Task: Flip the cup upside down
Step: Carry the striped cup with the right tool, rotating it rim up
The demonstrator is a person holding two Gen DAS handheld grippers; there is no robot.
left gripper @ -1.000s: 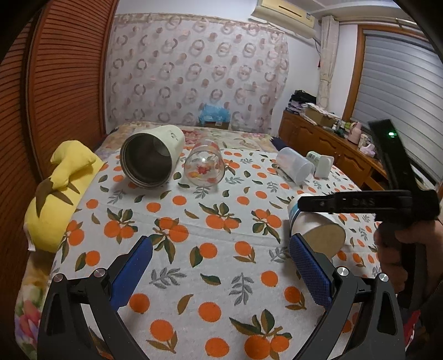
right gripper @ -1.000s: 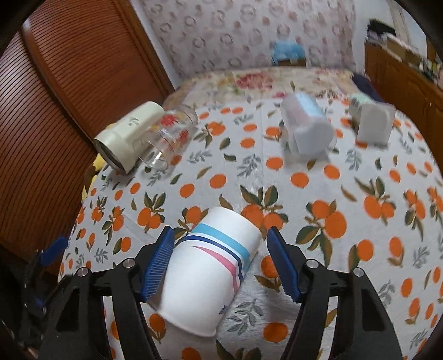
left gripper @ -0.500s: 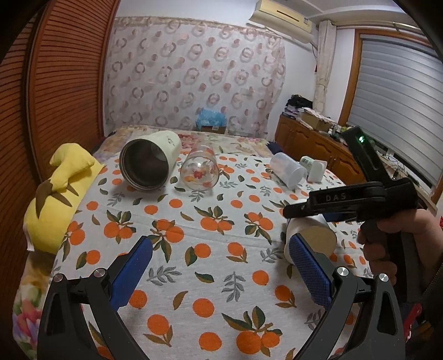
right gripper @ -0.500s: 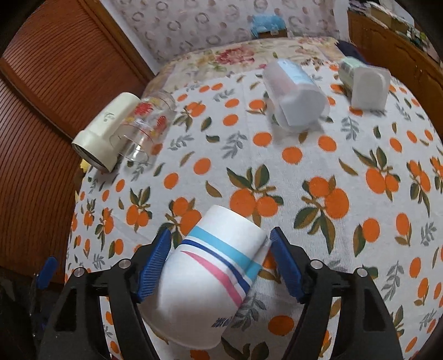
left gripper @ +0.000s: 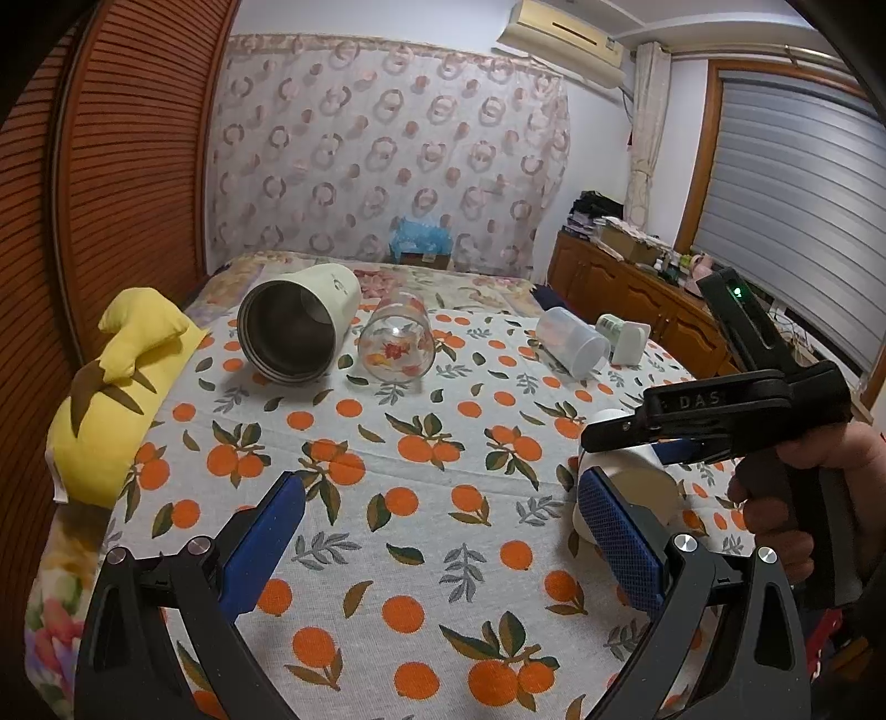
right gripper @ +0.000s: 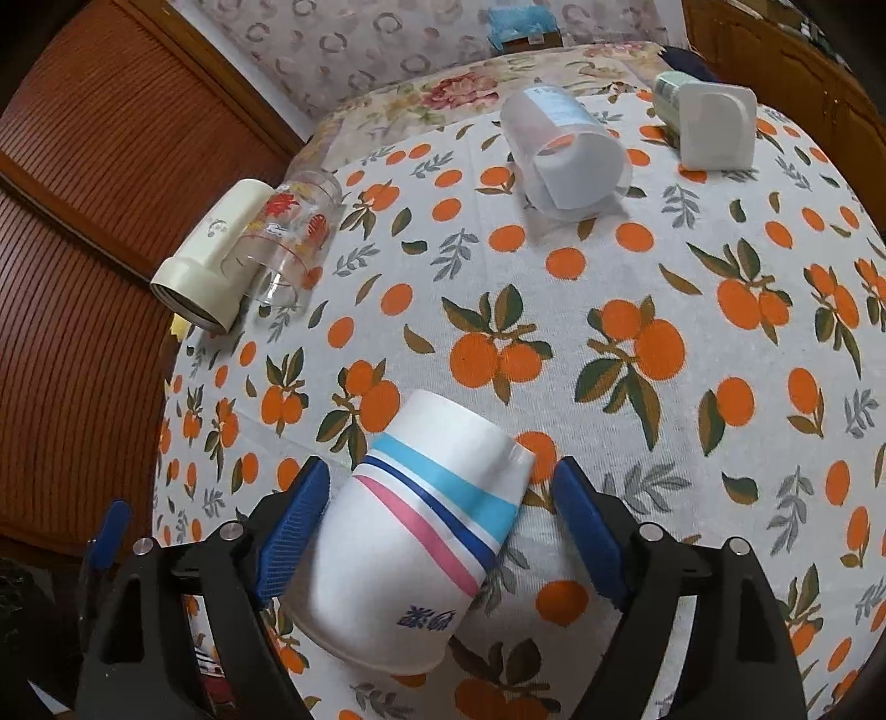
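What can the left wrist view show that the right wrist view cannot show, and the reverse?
Only the left wrist view shows the yellow cushion, the air conditioner, the window blind, the hand holding the right gripper, and the open inside of the cream flask.

Only the right wrist view shows the paper cup's coloured stripes and printed letters, with the open pads on either side.

Both show the paper cup, flask, painted glass, frosted plastic cup, and orange-print cloth.

White cup (right gripper: 426,515) striped blue and pink; orange-printed cloth (right gripper: 664,343).
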